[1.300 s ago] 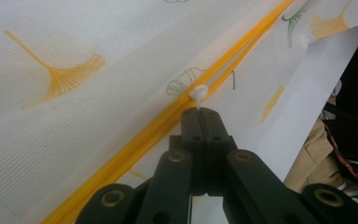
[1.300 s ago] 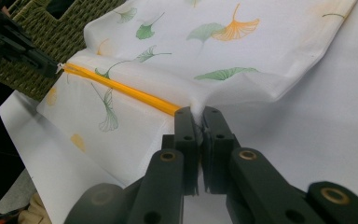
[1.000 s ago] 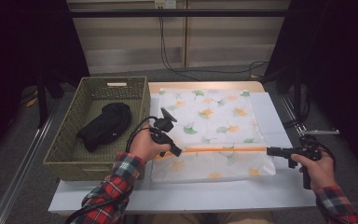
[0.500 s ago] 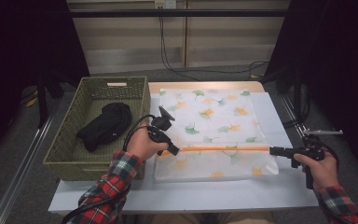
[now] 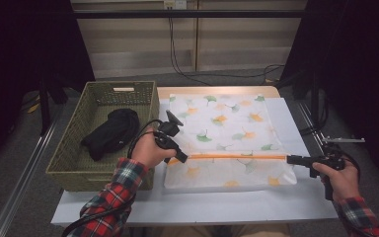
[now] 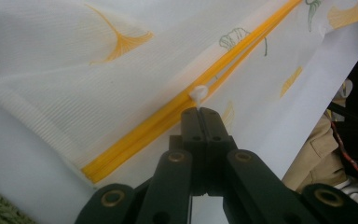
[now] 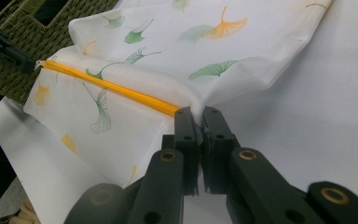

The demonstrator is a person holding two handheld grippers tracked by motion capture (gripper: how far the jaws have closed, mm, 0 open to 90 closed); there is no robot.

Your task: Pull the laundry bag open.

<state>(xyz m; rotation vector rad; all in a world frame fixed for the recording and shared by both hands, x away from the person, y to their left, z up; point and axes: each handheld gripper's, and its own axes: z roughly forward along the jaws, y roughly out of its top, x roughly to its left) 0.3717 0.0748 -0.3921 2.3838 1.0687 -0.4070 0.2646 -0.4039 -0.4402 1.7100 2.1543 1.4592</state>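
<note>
Left gripper (image 6: 200, 108) pinches the zipper pull (image 6: 199, 93); right gripper (image 7: 199, 117) clamps the bag (image 5: 227, 123) at the zipper's (image 5: 232, 156) far end, straight across.

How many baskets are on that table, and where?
1. A green woven basket stands at the table's left side, beside the white leaf-printed mesh bag, with a black bundle of cloth lying inside it.
</note>
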